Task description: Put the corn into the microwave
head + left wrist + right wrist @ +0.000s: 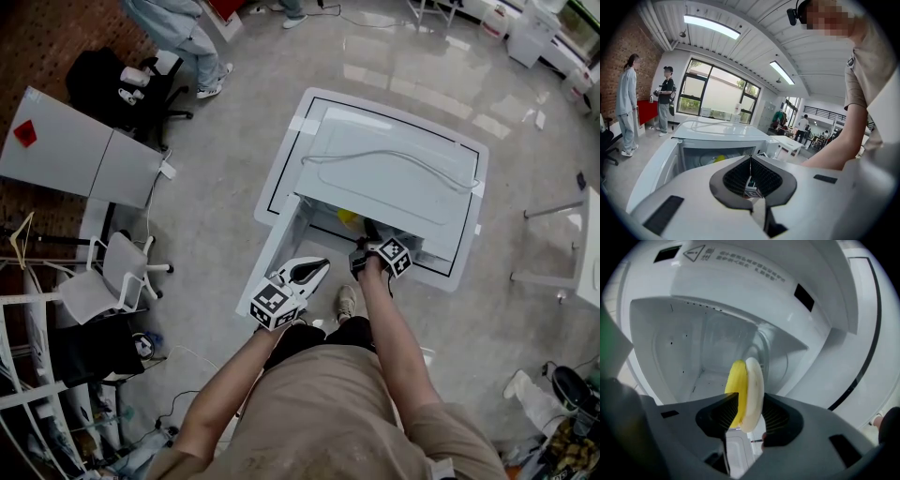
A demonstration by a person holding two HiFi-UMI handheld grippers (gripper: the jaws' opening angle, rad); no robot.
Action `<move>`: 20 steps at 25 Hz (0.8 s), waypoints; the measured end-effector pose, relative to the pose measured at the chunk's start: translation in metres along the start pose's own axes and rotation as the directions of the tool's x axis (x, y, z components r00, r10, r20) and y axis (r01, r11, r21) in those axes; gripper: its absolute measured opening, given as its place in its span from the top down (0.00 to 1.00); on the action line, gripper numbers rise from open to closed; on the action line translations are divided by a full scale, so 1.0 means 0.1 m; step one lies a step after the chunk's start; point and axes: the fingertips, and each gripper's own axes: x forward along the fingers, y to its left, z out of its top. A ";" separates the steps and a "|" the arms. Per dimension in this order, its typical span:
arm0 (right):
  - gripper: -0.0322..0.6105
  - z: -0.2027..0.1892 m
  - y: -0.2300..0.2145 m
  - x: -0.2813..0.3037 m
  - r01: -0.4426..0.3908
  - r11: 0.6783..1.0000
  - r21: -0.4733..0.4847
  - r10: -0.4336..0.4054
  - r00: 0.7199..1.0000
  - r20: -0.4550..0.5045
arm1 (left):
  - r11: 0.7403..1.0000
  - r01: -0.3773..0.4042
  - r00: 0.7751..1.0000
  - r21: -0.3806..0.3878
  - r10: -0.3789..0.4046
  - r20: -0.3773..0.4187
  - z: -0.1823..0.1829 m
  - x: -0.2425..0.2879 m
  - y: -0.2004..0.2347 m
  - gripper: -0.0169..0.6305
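The microwave (394,169) is placed on a white table (284,183) that is marked with a black line. Its door (651,168) is swung open to the left. The right gripper (750,401) is held at the mouth of the cavity and is pointed a little downward. Its 2 jaws are spread apart, and the corn (740,390) is seen upright between them, inside the opening. 1 side of it is yellow and the other is pale (a cut face, as it seems). A narrow gap is visible between the pale side and the right pad. On the yellow side the left jaw tip overlaps the corn, so contact there cannot be decided. In the head view the corn is shown as a small yellow spot just inside the cavity, beside the dark jaw tips.

The left gripper (750,161) is held nearer to the person's body, to the left of the right gripper and well apart from the corn. Its jaws are pressed together, pad on pad, and nothing is pinched between them. Only a small marker cube (752,189) is seen behind the pads.

Farther away, 1 person in light clothes (626,103) and 1 person in dark clothes (665,98) are standing near a large window (717,96). A white chair (117,272) is seen on the floor at the left of the head view.
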 end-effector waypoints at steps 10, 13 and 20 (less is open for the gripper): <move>0.60 -0.26 0.03 -0.08 0.001 0.970 -0.244 -0.030 0.993 -0.115 | 1.000 0.003 1.000 -0.004 -0.004 -0.002 -0.03 -0.01 -0.07 0.96; 0.60 -0.35 -0.01 -0.11 0.013 0.938 -0.347 -0.063 0.989 -0.133 | 1.000 0.003 1.000 -0.006 -0.003 -0.002 -0.05 -0.02 -0.09 0.96; 0.59 -0.46 -0.17 -0.09 0.035 0.689 -0.724 -0.226 0.960 -0.168 | 1.000 -0.003 1.000 -0.008 0.002 -0.006 -0.10 -0.04 -0.17 0.96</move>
